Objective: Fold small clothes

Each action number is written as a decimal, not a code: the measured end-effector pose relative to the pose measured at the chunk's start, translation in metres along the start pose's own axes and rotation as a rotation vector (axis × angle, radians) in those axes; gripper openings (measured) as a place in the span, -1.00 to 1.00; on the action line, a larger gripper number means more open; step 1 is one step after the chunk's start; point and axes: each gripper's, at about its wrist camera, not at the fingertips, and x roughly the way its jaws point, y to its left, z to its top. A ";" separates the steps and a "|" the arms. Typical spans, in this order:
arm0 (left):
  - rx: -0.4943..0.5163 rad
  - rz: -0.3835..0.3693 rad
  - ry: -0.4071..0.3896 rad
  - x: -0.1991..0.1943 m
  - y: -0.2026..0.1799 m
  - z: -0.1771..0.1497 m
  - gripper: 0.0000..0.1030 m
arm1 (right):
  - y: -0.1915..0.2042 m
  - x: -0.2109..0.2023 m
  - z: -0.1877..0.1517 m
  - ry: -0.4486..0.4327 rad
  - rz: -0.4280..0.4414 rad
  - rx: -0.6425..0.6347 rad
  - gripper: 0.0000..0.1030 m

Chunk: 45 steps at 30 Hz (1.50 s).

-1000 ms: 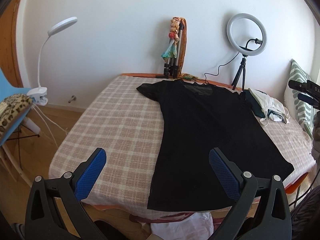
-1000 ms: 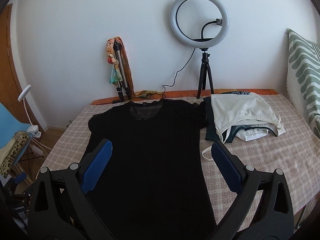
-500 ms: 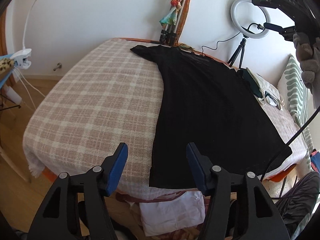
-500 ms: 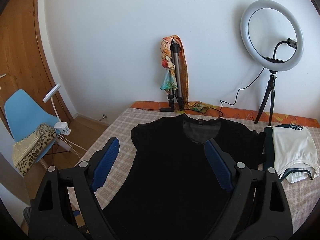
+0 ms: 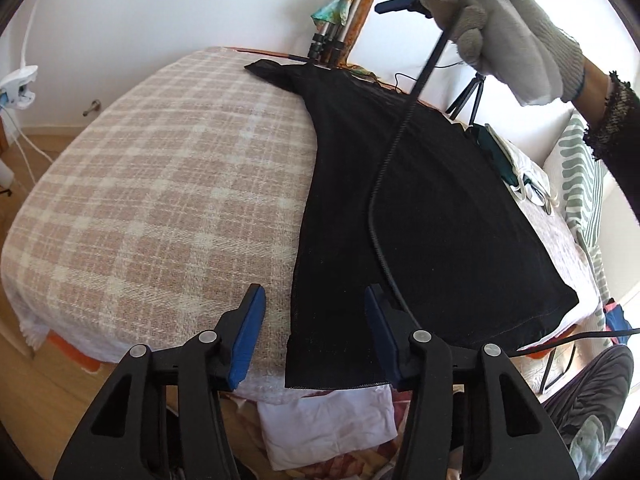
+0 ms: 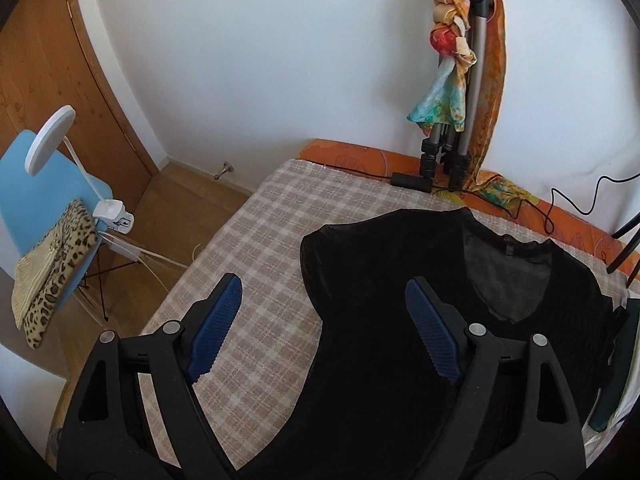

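Observation:
A black short-sleeved top (image 5: 416, 216) lies flat on the checked bed cover (image 5: 160, 184), neck toward the wall. My left gripper (image 5: 314, 330) is open and empty, above the top's near left hem corner. My right gripper (image 6: 322, 320) is open and empty, above the top's left sleeve and shoulder (image 6: 352, 264). In the left wrist view the gloved right hand (image 5: 508, 36) holds the right gripper (image 5: 396, 3) high over the far end, a black cable (image 5: 384, 184) trailing down across the top.
A folded pile of white and dark clothes (image 5: 520, 168) lies at the bed's right side by a striped pillow (image 5: 580, 176). A tripod wrapped in scarves (image 6: 456, 92) stands against the wall. A blue chair (image 6: 44, 208) with a clip lamp stands left of the bed.
Both grippers have moved forward and lower over the bed. The left one has come to the hem corner; the right one has swung left toward the sleeve. The left jaws have narrowed.

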 end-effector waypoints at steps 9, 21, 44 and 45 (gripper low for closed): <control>-0.107 -0.138 -0.002 0.005 0.020 0.002 -0.80 | 0.018 0.120 0.023 0.143 -0.006 0.025 0.42; -0.156 -0.199 0.002 0.008 0.029 0.007 -0.92 | 0.033 0.208 0.027 0.245 -0.095 -0.022 0.26; -0.087 -0.234 -0.029 -0.004 0.000 0.009 -0.98 | -0.039 0.130 0.060 0.113 -0.163 -0.012 -0.94; -0.072 -0.237 -0.030 -0.005 -0.004 0.009 -0.98 | -0.044 0.125 0.061 0.107 -0.166 -0.007 -0.94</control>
